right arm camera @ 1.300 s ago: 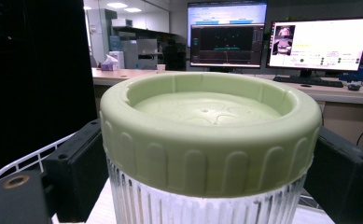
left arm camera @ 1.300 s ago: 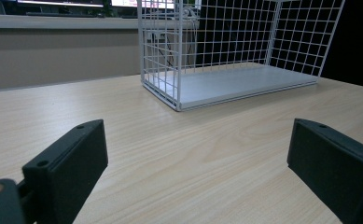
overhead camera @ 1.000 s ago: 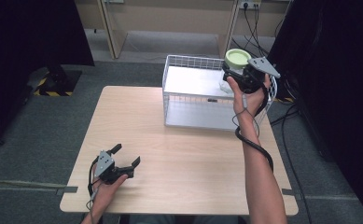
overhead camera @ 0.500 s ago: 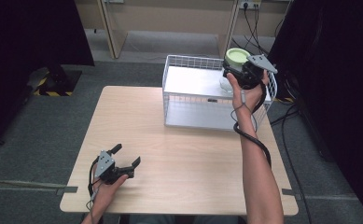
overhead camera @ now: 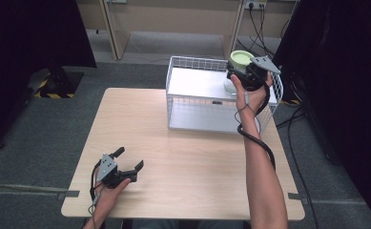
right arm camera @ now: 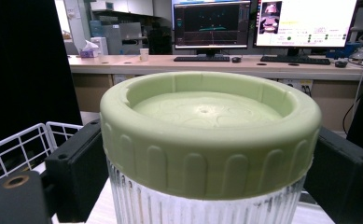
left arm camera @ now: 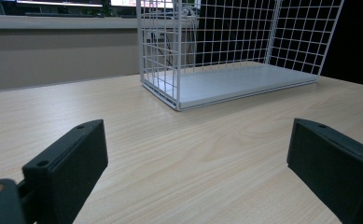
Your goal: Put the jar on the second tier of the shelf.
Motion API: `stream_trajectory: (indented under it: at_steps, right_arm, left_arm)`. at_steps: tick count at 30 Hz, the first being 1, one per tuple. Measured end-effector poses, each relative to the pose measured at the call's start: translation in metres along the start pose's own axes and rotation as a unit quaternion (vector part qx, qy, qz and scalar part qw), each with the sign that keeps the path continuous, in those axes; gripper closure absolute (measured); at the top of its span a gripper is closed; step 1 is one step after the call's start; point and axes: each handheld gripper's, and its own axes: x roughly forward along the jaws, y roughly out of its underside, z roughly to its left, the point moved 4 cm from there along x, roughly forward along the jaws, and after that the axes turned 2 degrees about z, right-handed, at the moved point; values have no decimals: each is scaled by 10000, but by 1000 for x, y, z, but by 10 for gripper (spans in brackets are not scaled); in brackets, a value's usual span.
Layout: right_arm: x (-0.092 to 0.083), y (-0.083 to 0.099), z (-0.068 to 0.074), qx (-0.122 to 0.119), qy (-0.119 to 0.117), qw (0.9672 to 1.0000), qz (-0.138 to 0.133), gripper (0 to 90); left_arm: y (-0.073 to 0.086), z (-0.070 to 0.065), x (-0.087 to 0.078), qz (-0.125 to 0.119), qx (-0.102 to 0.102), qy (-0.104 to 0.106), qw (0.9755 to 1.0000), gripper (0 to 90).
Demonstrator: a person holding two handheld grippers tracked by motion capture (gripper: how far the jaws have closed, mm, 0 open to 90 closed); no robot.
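A clear ribbed jar with a pale green lid is held upright in the air above the right end of the white wire basket. My right gripper is shut on the jar, its black jaws pressing the jar's sides just under the lid. My left gripper rests open near the table's front left, jaws wide apart with bare tabletop between them, pointing towards the basket.
The light wooden table has free room across its middle and left. The wire basket has a white floor and sits at the back right. Dark curtains flank both sides; a desk with monitors stands beyond.
The right hand has moved the jar slightly left and lower over the basket's right end. The left gripper has stayed in place.
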Motion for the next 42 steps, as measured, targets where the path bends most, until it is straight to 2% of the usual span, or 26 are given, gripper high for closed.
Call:
stream_trajectory:
  at_steps: [13, 20, 24, 28, 31, 35, 42]
  right_arm:
    - [2, 2, 5, -144, 9, 9999, -21, 113]
    - [2, 3, 5, -133, 25, 9999, -48, 111]
    - [1, 4, 5, -87, 14, 9999, -84, 105]
    - [0, 6, 4, 100, -24, 9999, -74, 44]
    - [-2, 7, 4, 126, -36, 9999, -67, 10]
    - [-6, 11, 2, 144, -91, 9998, 41, 3]
    - [-18, 15, -2, 136, -156, 9998, 24, 3]
  left_arm:
    - [0, 0, 0, 3, 9, 7, 10000, 44]
    - [0, 0, 0, -3, 6, 13, 10000, 44]
    - [0, 0, 0, 10, 20, 21, 10000, 43]
    - [0, -1, 0, -2, 10, 23, 10000, 43]
    - [0, -1, 0, 0, 15, 21, 10000, 43]
    - [0, -1, 0, 1, 18, 20, 10000, 43]
    - [0, -1, 0, 12, 36, 12, 10000, 43]
